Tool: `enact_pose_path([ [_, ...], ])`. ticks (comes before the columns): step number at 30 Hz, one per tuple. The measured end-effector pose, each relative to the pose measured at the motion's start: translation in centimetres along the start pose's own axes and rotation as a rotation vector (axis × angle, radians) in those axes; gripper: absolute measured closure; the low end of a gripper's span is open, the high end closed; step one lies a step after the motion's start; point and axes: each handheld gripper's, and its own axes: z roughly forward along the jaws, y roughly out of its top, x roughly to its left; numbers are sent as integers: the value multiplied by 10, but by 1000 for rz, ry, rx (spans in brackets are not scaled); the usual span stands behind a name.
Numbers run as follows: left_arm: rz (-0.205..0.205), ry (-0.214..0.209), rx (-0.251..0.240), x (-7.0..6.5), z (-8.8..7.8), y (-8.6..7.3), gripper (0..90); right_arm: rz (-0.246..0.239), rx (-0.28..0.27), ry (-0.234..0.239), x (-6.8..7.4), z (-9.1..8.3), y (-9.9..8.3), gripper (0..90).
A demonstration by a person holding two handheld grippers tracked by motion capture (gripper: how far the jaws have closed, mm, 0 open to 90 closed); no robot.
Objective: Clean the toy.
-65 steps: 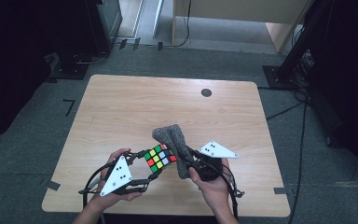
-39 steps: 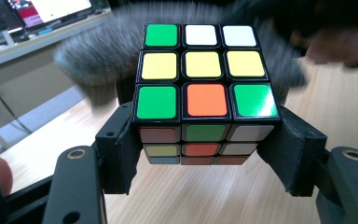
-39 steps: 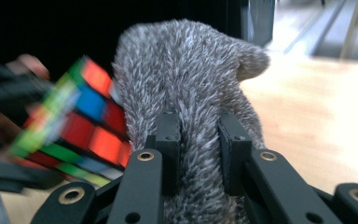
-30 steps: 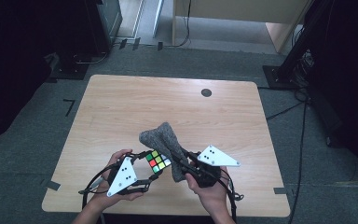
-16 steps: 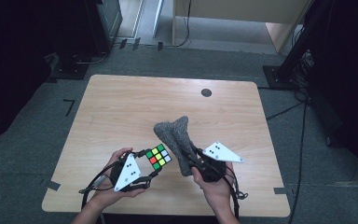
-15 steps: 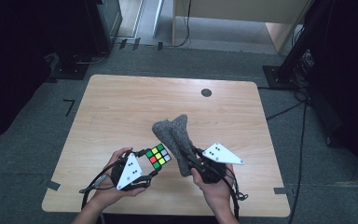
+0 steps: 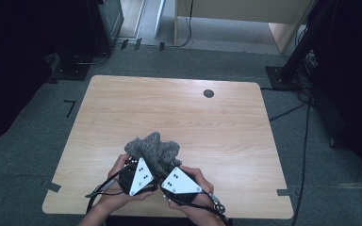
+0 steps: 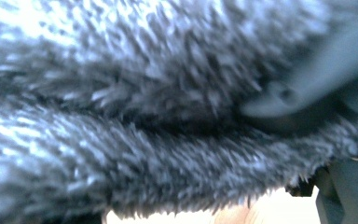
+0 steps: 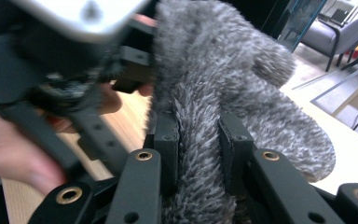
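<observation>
Since a second ago my right hand-held gripper (image 9: 198, 140), clamped on the fuzzy grey cloth (image 7: 153, 151), has swung it over my shut left hand-held gripper (image 7: 134, 175), so I judge I am wiping the cube and must next rub across its faces.

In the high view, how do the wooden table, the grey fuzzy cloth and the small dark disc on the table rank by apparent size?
1. wooden table
2. grey fuzzy cloth
3. small dark disc
</observation>
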Motion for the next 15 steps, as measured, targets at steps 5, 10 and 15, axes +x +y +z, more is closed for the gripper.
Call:
enact_pose_path([
  [5,27,-6,-32,-2,-4,1,343,71,-19,-41,-26,-7,-3,732],
  [10,12,-27,-29,-1,-1,0,343,145,32,-142,-48,-11,-11,733],
  [15,-2,-23,14,0,4,-4,343,207,-9,-129,-52,-18,-7,732],
])
